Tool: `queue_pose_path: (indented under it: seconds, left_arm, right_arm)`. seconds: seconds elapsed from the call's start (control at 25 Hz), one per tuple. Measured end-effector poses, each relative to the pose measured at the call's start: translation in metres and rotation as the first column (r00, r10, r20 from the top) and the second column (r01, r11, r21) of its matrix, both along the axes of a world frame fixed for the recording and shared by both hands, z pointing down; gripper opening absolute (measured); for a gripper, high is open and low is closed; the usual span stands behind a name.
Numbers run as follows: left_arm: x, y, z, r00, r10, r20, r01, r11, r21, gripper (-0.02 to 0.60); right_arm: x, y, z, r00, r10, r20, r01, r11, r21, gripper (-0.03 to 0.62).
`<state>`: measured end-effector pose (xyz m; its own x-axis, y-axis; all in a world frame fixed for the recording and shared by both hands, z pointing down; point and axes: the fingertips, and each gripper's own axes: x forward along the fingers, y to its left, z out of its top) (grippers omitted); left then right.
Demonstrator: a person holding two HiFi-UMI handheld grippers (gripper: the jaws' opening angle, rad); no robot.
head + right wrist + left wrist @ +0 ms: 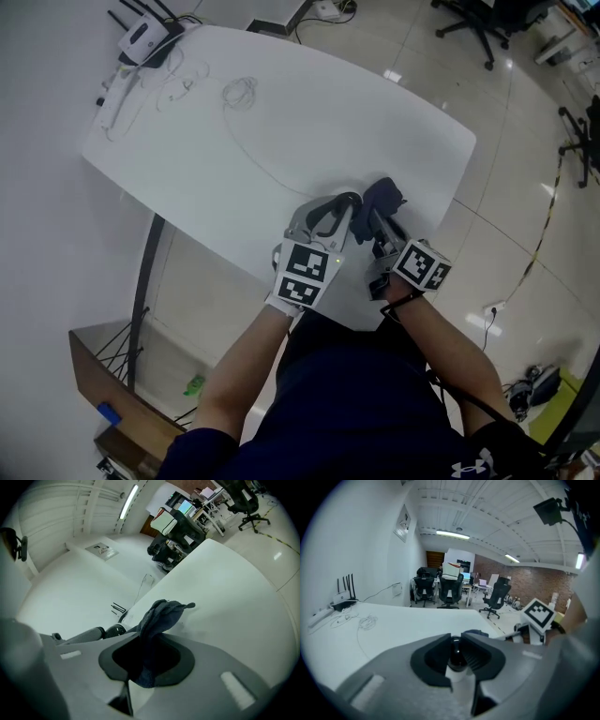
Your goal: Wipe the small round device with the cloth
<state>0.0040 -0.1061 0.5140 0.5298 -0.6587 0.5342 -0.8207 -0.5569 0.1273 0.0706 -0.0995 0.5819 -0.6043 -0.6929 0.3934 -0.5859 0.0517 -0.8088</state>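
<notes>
White table: L tool pinches device, R tool holds cloth.

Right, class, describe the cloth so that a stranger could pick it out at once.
Find the white table; the right gripper is at its near edge. Its jaws pinch the cloth: dark blue, soft, crumpled, unlike the glossy round device in the left gripper.

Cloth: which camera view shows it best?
The right gripper view: the dark blue cloth fills the centre, pinched in the right tool. The head view shows a small dark bunch; the left gripper view shows only a sliver beyond its jaws.
</notes>
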Motion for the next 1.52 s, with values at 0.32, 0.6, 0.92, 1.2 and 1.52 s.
queue_pose_path:
  seconds: [0.32,0.6,0.92,1.2,1.52]
  left_arm:
    - [-0.005,-0.003,-0.006,1.0,0.009,-0.029,-0.009,1.0,0.006,0.067]
    - [-0.004,-0.002,-0.01,0.998,0.065,-0.026,-0.065,0.998,0.003,0.067]
    - [-0.002,0.006,-0.005,0.995,0.082,-0.059,-0.085,0.995,-0.053,0.067]
    - [-0.003,0.01,-0.001,0.995,0.092,-0.038,-0.094,0.994,-0.062,0.067]
    - [-0.007,0.007,0.002,0.998,0.055,-0.031,-0.056,0.997,-0.044,0.067]
  right_arm:
    - [0.003,0.012,0.029,0.981,-0.038,-0.19,0.02,0.995,-0.093,0.072]
    - [0.014,0.018,-0.041,0.988,0.049,-0.144,-0.044,0.998,0.033,0.074]
    - [-0.009,0.017,-0.077,0.993,0.104,-0.052,-0.096,0.986,0.136,0.074]
    - [-0.008,0.025,-0.038,0.991,0.133,-0.014,-0.132,0.99,0.054,0.074]
    - [-0.007,0.039,0.017,0.99,0.033,-0.138,-0.046,0.995,-0.091,0.074]
